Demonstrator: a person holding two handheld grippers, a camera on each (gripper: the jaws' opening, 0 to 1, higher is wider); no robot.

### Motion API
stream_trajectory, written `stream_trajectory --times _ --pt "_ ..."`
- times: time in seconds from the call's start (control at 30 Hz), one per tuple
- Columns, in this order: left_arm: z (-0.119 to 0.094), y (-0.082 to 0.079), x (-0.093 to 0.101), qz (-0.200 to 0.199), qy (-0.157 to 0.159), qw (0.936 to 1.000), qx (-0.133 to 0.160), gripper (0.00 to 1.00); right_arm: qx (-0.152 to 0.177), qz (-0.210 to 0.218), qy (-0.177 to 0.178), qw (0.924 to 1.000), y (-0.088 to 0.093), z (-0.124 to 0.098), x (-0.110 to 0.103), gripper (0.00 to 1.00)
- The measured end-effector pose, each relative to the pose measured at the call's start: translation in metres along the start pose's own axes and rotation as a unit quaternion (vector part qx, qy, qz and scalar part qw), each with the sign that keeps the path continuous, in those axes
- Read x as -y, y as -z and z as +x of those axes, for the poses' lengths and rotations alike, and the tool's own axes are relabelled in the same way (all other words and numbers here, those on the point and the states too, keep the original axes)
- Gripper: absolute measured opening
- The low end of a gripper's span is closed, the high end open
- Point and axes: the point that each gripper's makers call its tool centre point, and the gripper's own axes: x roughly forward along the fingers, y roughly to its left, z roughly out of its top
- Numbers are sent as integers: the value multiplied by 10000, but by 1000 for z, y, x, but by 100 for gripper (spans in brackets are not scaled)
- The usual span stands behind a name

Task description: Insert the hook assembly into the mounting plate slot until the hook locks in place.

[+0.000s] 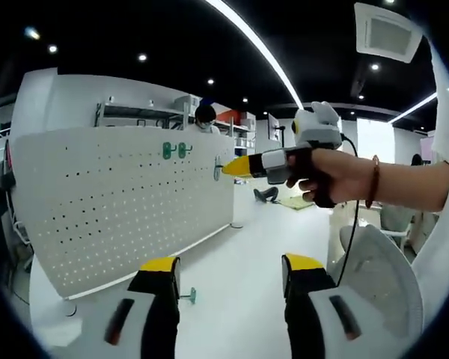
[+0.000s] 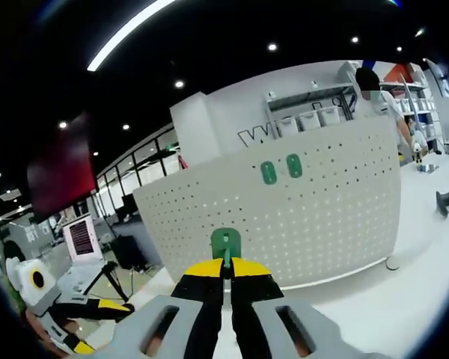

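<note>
Bright lab room, dark ceiling with strip lights and spot lamps, white floor. A big white pegboard (image 1: pixel 127 209) stands upright on the white table (image 1: pixel 232 299); in the right gripper view the same board (image 2: pixel 284 217) spans the middle. Behind it shelving (image 1: pixel 135 112) and a person (image 1: pixel 204 118) standing past the board's top edge. Off to the side in the right gripper view a laptop on a stand (image 2: pixel 81 239) and a yellow-black machine on the floor (image 2: pixel 67 314).

Two green hooks (image 1: pixel 176 150) already sit on the board near its top (seen as two green tabs (image 2: pixel 280 169) in the right gripper view). One more small green hook (image 1: pixel 188 295) lies on the table just beside the left gripper's jaw.

Left gripper (image 1: pixel 232 277): jaws spread wide apart, nothing between them, low over the table in front of the board.

Right gripper (image 2: pixel 225 271): jaws closed tight on a green hook assembly (image 2: pixel 226 244), flat green head sticking up past the yellow tips, facing the board. In the left gripper view this gripper (image 1: pixel 226 169), held by a hand (image 1: pixel 337 176), has its yellow tip at the board's right edge near the top; contact can't be told
</note>
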Motion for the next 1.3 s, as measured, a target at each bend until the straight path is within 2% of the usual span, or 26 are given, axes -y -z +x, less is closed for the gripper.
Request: stream_trajectory --times 0.63,1.07,1.13,1.2,1.23,1.3 --pt "3 3 15 49 273 9996 84 59 114 -113 194 9997 -16 18 7 1" --pt "-1 5 5 112 244 9996 70 62 169 -317 252 9990 -28 33 7 1" --pt "-2 5 4 64 248 9996 125 62 224 -31 58 9997 -31 36 1 1" --pt "-2 5 4 42 254 9996 134 62 125 -557 211 9981 -32 38 6 1" --pt "-2 5 4 43 255 9996 135 62 125 -623 217 9977 -32 40 5 1" --pt "-2 5 4 50 251 9995 158 63 215 -388 41 9990 -35 43 -1 1"
